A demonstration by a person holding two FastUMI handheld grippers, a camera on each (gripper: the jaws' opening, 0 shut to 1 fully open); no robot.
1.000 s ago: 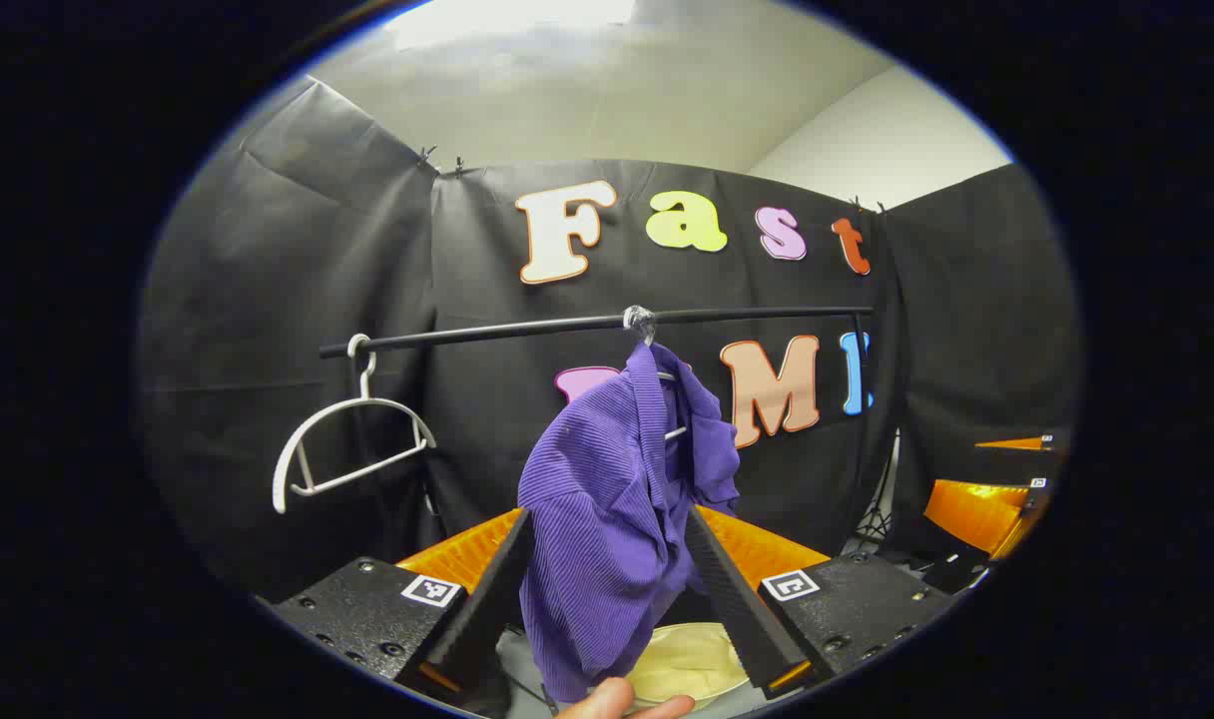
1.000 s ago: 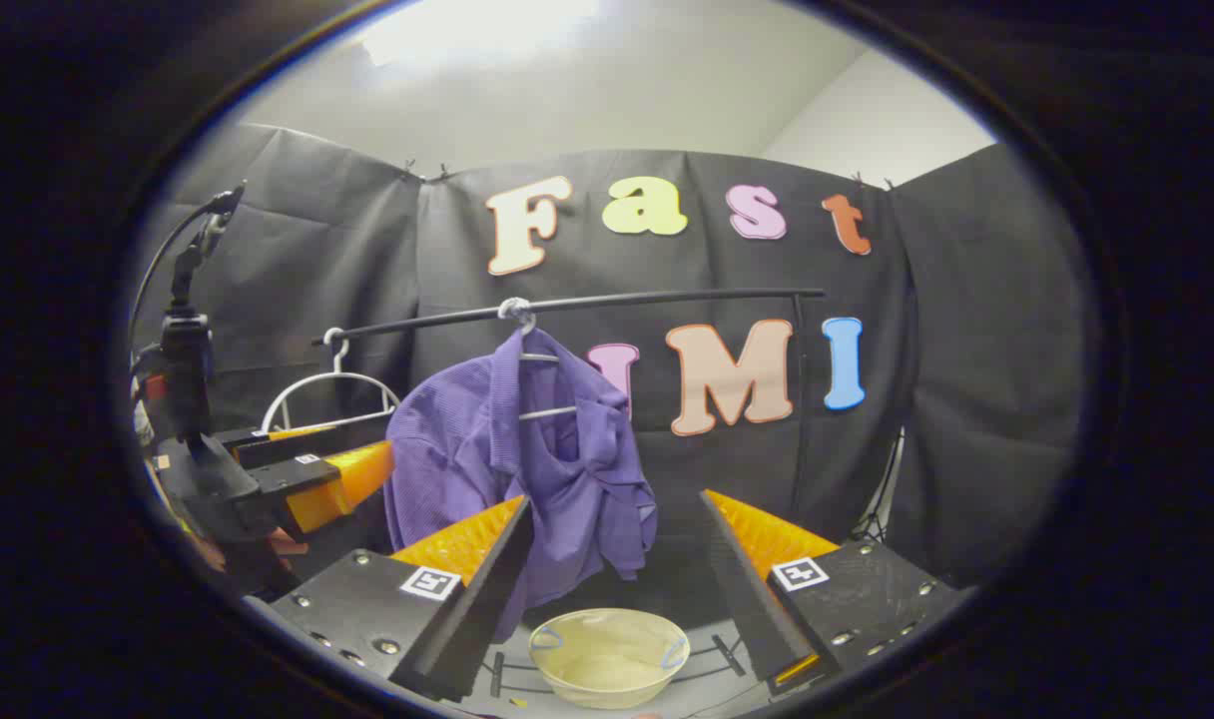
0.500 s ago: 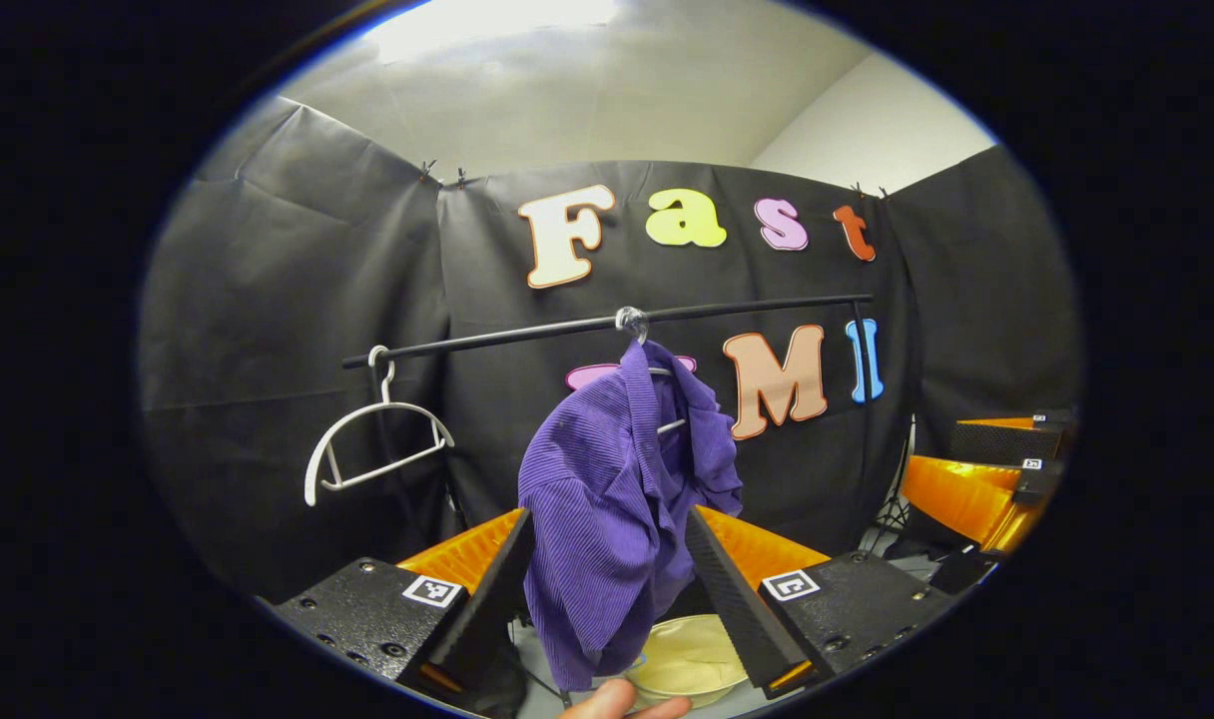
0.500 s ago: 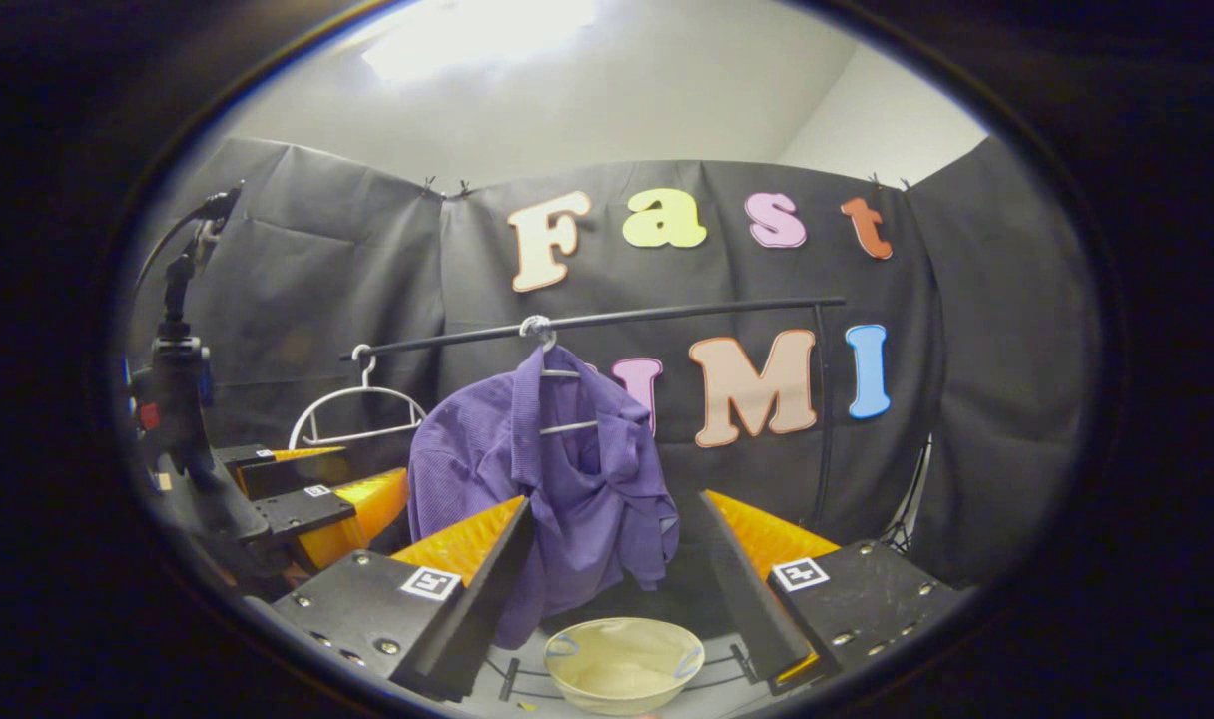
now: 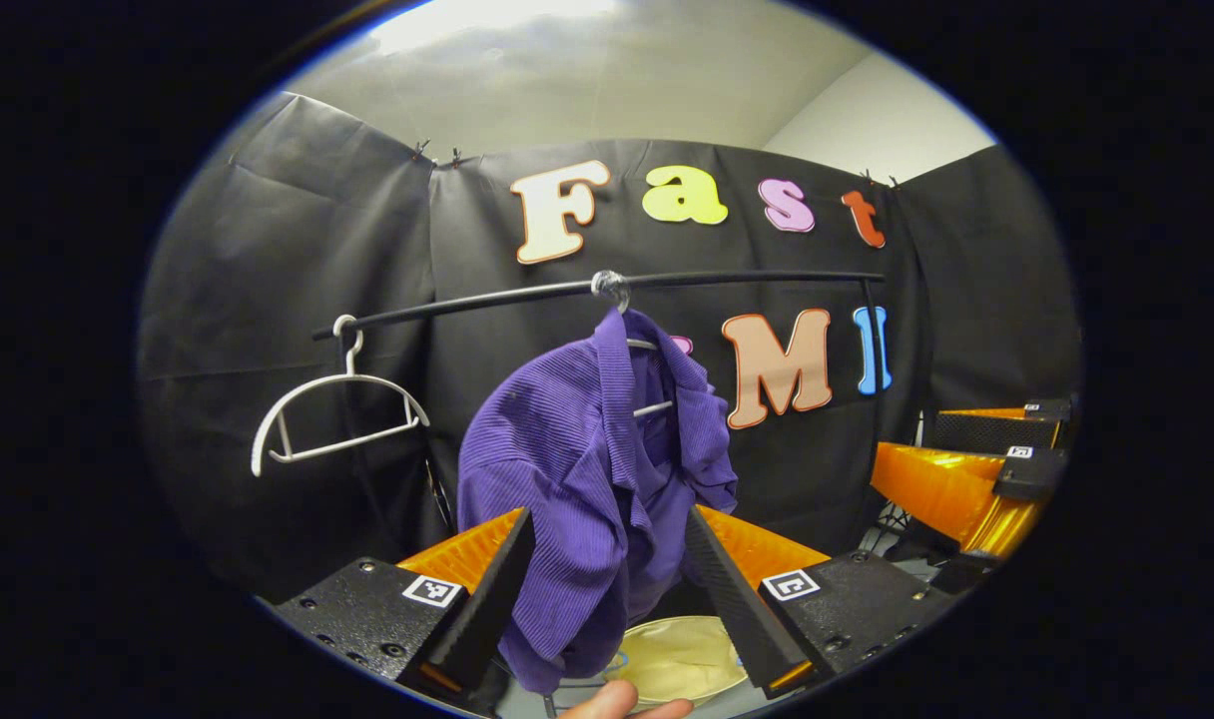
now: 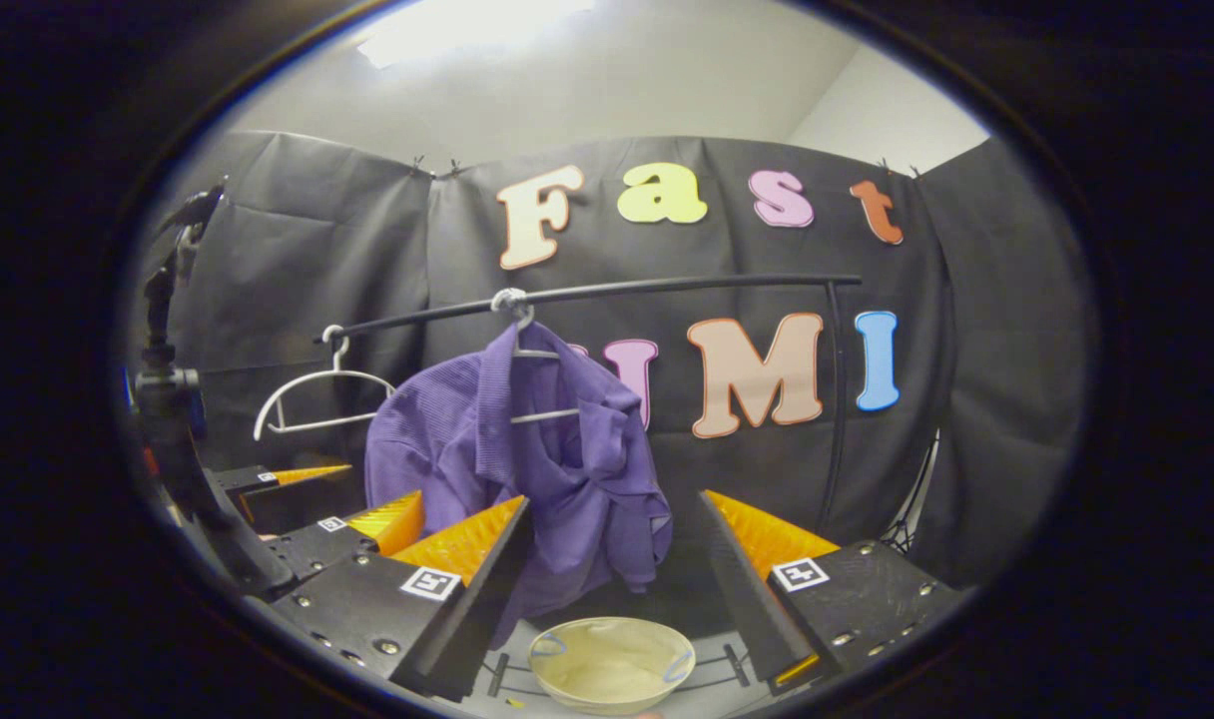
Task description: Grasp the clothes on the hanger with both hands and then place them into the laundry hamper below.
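Observation:
A purple ribbed shirt hangs on a white hanger from a black rail. Below it on the floor sits a cream laundry hamper. In the left gripper view my left gripper is open, and the shirt's lower part hangs in the gap between its fingers, a little farther off. My right gripper stands open in front of the shirt with nothing between its fingers. The left gripper appears at the left of the right gripper view, and the right gripper at the right of the left gripper view.
An empty white hanger hangs at the rail's left end. A vertical post holds the rail's right end. A black stand with a camera mount rises at the far left. A person's fingertip shows at the bottom edge.
Both grippers have drawn closer to the shirt, which looks larger in both views. The right gripper shows more fully at the right of the left gripper view. Both stay open.

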